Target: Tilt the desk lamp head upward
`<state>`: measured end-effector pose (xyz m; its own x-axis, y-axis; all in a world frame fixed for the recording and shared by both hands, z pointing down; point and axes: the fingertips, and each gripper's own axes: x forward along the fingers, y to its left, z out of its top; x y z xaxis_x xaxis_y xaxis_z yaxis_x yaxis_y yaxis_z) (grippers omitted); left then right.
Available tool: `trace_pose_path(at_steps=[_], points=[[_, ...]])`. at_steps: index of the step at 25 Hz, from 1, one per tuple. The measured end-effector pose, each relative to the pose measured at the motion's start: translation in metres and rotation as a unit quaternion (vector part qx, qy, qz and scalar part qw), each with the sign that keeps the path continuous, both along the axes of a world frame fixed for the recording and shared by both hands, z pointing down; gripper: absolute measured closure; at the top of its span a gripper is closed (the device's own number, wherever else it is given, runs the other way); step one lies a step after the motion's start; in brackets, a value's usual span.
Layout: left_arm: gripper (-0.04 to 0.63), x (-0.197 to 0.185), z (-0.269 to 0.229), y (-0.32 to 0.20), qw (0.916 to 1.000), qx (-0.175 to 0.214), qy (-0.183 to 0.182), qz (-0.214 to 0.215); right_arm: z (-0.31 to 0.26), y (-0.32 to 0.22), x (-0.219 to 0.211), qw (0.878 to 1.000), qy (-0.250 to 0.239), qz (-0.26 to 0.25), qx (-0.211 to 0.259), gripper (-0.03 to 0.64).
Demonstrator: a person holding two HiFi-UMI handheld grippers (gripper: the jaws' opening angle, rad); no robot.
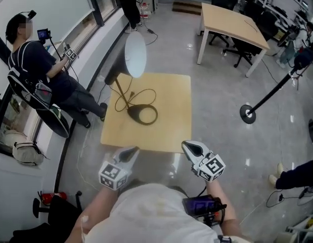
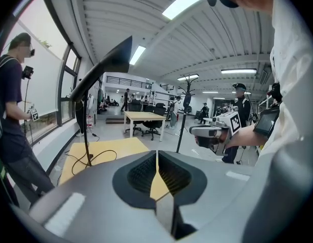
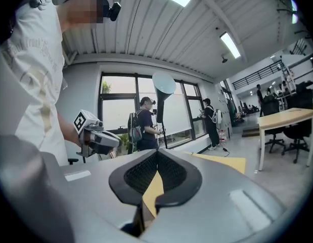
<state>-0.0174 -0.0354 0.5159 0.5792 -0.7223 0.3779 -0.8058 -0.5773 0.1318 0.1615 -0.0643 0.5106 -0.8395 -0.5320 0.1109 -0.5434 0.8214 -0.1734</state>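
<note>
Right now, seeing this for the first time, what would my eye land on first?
A desk lamp with a big white round head stands on a small wooden table in the middle, its cord looped beside it. Just short of the table's near edge, the left gripper and right gripper are both shut and empty. A person sits off to the left.

Grey floor (image 1: 222, 100) is gleaming under strip lights (image 2: 189, 1), windows (image 3: 118, 105) are running along the wall, and a wooden table (image 1: 232, 22) is standing with black chairs (image 1: 241, 49) beside it.
</note>
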Motion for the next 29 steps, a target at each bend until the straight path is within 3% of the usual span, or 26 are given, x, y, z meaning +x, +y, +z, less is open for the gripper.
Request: trace_pose_path(at_steps=[7,14,29], points=[[0.581,-0.007,0.013,0.014,0.9997,0.016,-0.003,0.017,-0.002,0.016,-0.04,0.999,-0.034,-0.008,0.004,0.603],[0.581,-0.052,0.023,0.025,1.0,0.003,0.001,0.006,0.005,0.041,-0.099,0.999,0.003,-0.046,-0.007,0.603],[0.581,-0.084,0.017,0.019,0.9983,0.033,0.018,0.044,-0.01,0.038,-0.126,1.0,-0.012,-0.008,-0.004,0.603]])
